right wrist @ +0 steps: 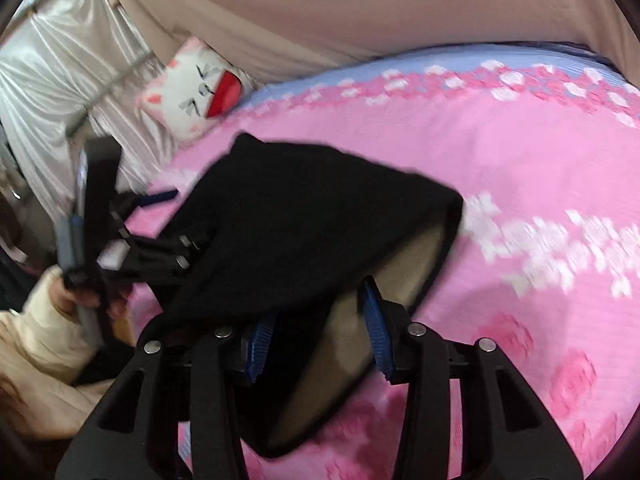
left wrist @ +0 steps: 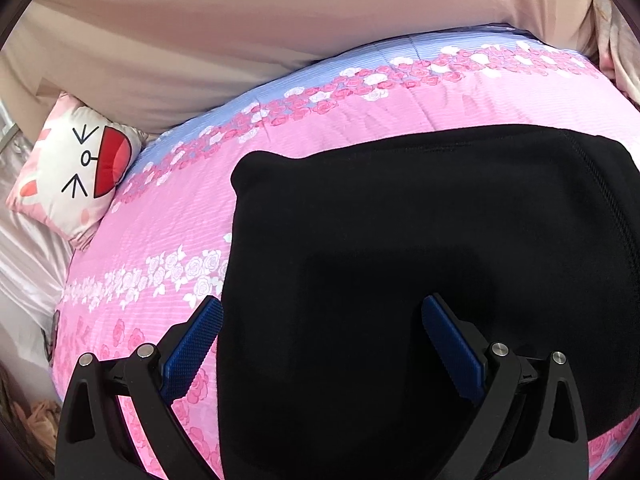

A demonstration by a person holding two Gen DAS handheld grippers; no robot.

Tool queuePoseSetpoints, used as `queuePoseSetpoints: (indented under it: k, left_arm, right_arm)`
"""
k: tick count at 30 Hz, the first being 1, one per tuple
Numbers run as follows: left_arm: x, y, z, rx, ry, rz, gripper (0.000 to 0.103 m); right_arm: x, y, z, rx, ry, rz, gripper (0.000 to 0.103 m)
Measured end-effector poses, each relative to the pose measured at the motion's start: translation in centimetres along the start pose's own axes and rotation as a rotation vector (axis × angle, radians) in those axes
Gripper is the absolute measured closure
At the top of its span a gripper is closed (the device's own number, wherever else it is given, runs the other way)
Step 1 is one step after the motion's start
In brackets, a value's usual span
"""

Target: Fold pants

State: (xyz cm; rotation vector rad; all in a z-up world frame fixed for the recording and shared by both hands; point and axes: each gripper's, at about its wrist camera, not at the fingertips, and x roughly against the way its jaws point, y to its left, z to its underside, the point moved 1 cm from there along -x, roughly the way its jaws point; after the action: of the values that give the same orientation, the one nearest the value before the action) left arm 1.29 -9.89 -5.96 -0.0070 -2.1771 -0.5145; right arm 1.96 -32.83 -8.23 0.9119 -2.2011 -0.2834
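Note:
Black pants [left wrist: 420, 240] lie folded on a pink floral bedspread [left wrist: 360, 120]. My left gripper [left wrist: 320, 336] is open, its blue-padded fingers [left wrist: 452, 344] wide apart just over the pants' near edge, holding nothing. In the right wrist view the pants [right wrist: 304, 216] are bunched, a tan lining [right wrist: 344, 344] showing. My right gripper [right wrist: 320, 328] is partly open with pants fabric lying between its blue pads [right wrist: 378, 328]; the view is blurred. The left gripper [right wrist: 96, 216] shows at the left of that view, held by a hand.
A white cartoon-face cushion [left wrist: 76, 164] lies at the bed's far left corner; it also shows in the right wrist view [right wrist: 196, 92]. Beige fabric [left wrist: 280, 20] rises behind the bed. White satin drapery [right wrist: 60, 80] hangs left.

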Motion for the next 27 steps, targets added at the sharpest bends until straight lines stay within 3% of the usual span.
queuePoseSetpoints:
  k: [2, 3, 4, 5, 6, 8, 10, 12, 14, 15, 17, 18, 20, 22, 25, 27]
  left_arm:
    - [0.1, 0.0, -0.2, -0.003, -0.002, -0.011, 0.005]
    - [0.1, 0.0, -0.3, -0.004, -0.002, -0.012, 0.005]
    - [0.1, 0.1, -0.3, -0.002, -0.001, -0.012, 0.005]
    - [0.0, 0.1, -0.3, -0.003, 0.0, -0.012, 0.005]
    - [-0.1, 0.2, -0.2, -0.001, 0.001, -0.006, 0.005]
    - [-0.3, 0.4, -0.2, 0.009, 0.008, 0.013, 0.005]
    - [-0.3, 0.6, -0.1, 0.015, 0.004, 0.037, 0.005]
    - [-0.5, 0.4, 0.1, 0.004, 0.001, 0.047, 0.005]
    - [-0.7, 0.1, 0.3, -0.008, -0.017, 0.034, 0.005]
    - [-0.6, -0.1, 0.3, -0.016, -0.026, 0.03, 0.005]
    - [-0.3, 0.2, 0.1, -0.017, -0.022, 0.026, 0.005]
    - [0.2, 0.5, 0.1, -0.015, -0.025, 0.028, 0.005]
    - [1.2, 1.5, 0.3, -0.005, -0.046, 0.008, 0.005]
    - [1.7, 2.4, 0.5, 0.008, -0.07, -0.007, 0.005]
    - [0.3, 3.5, 0.8, 0.02, -0.056, -0.086, 0.005]
    - [-0.8, 4.2, 1.2, 0.068, -0.046, -0.032, 0.005]
  right_arm:
    - [-1.6, 0.6, -1.1, 0.007, 0.011, -0.021, 0.062]
    - [-2.3, 0.8, -1.3, 0.006, 0.02, -0.032, 0.068]
    - [-2.9, 0.9, -1.5, 0.006, 0.027, -0.032, 0.076]
    - [-3.3, 1.1, -1.5, 0.01, 0.036, -0.021, 0.093]
    - [-3.1, 1.3, -1.6, 0.009, 0.031, -0.012, 0.096]
    - [-0.6, 1.7, -1.5, 0.014, -0.023, 0.047, 0.096]
    - [1.8, 0.6, -0.7, -0.043, -0.074, 0.046, 0.097]
    - [0.3, -1.6, 1.1, -0.084, 0.008, 0.08, 0.096]
    - [0.4, -3.1, 2.1, -0.172, -0.041, 0.003, 0.096]
    - [1.4, -3.1, 2.0, -0.2, -0.066, 0.005, 0.094]
    - [4.1, -2.7, 2.3, -0.19, -0.146, 0.14, 0.088]
    - [5.7, -2.4, 2.7, -0.182, -0.18, 0.239, 0.088]
    - [8.8, -1.7, 3.4, -0.199, -0.248, 0.351, 0.088]
    - [10.0, 0.0, 3.3, -0.213, -0.277, 0.263, 0.088]
    - [7.1, 4.9, 2.1, -0.134, -0.236, 0.123, 0.088]
    - [3.0, 7.4, 1.5, -0.061, -0.161, 0.065, 0.09]
